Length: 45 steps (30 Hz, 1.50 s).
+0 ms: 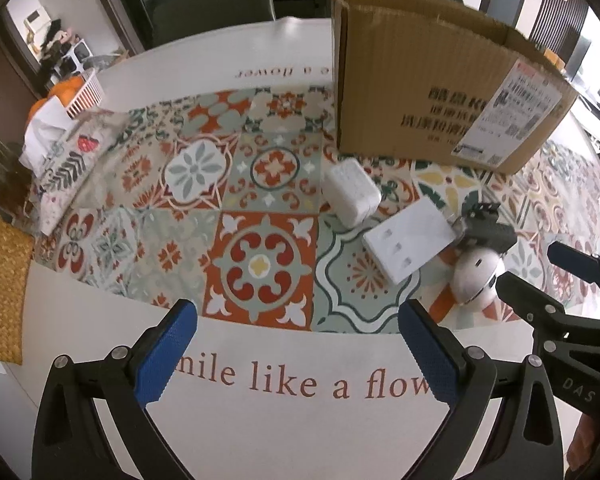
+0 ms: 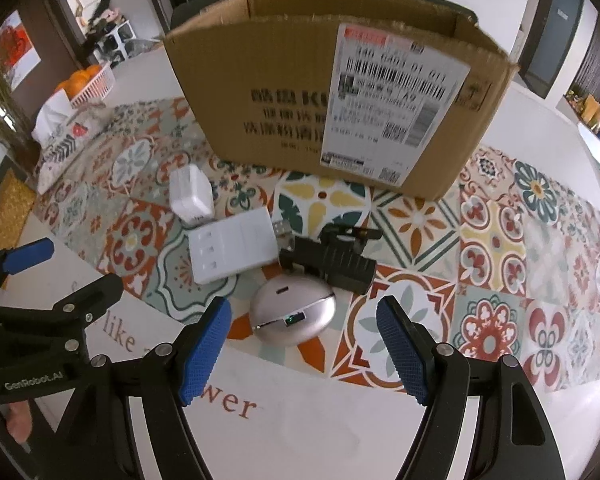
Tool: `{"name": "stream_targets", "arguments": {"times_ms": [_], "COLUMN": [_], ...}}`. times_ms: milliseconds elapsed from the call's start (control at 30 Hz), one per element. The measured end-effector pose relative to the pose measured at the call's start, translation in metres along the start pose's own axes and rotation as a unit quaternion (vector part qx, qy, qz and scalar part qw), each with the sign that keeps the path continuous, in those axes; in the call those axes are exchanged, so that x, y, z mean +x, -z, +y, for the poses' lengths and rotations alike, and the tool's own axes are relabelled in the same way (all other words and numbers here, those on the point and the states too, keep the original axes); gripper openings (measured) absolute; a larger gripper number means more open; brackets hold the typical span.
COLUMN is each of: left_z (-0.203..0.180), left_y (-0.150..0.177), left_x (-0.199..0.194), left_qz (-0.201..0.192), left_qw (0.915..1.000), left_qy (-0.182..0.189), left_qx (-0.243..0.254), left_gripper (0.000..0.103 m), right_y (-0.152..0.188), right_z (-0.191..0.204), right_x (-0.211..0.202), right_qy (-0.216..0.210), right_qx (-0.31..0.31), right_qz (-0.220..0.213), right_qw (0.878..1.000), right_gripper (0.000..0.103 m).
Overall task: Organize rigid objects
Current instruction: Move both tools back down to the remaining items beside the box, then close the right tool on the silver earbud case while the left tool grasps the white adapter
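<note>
An open cardboard box (image 2: 340, 100) stands at the back of a patterned mat; it also shows in the left wrist view (image 1: 432, 84). In front of it lie a white charger block (image 2: 191, 196) (image 1: 352, 192), a flat white socket adapter (image 2: 232, 250) (image 1: 408, 236), a black ribbed part (image 2: 332, 260) (image 1: 486, 230) and a silver-white oval case (image 2: 292, 312) (image 1: 474, 276). My right gripper (image 2: 304, 350) is open and empty, just in front of the oval case. My left gripper (image 1: 296, 354) is open and empty, left of the objects.
A tissue pouch (image 1: 68, 152) and a white basket of oranges (image 1: 76, 92) sit at the far left. A woven yellow mat (image 1: 2, 284) lies at the left table edge. Chairs stand behind the table. The right gripper's fingers (image 1: 540, 312) show in the left view.
</note>
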State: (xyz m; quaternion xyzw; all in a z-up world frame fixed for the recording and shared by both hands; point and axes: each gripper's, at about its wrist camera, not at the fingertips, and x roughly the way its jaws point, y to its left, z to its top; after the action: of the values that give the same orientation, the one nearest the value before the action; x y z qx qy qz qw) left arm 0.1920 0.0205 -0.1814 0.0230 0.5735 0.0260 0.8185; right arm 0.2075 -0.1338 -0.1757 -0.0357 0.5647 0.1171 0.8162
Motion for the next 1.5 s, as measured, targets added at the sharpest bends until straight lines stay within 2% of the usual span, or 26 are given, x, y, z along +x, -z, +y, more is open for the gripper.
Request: {"name": "stream_targets", "arguments": {"times_ms": [300,933,1100,1367,1500], "left_z": [0.004,0.019,0.02,0.015,0.013], "left_y": [0.008,0.007,0.007,0.005,0.0], "left_x": [0.025,0.047,0.048,0.043,0.034], "left_qz": [0.028,0.051,0.051,0.045,0.028], "left_qw": [0.9996,0.9985,0.9985,0.9989,0.9992], "left_qy": [0.002,-0.002,-0.001,0.013,0.028], "left_qx": [-0.006,-0.023,-0.021,-0.011,0.003], "left_gripper": [0.102,0.102,0.102,0.102,0.101], "right_y": [0.005,-0.001,-0.001,0.004,0.006], "right_z": [0.001,0.016,0.019,0.013,0.01], "right_x": [0.032,0.067,0.068,0.055,0.041], "right_qy": [0.0,0.001,0.006,-0.013,-0.022], "right_qx": [-0.002,-0.003,-0.003,0.016,0.031], "right_qz": [0.038,0.063,0.06,0.053,0.047], "right_qw": [0.999,0.998,0.998,0.998,0.998], "right_gripper": [0.075,0.073,0.065,0.065,0.065]}}
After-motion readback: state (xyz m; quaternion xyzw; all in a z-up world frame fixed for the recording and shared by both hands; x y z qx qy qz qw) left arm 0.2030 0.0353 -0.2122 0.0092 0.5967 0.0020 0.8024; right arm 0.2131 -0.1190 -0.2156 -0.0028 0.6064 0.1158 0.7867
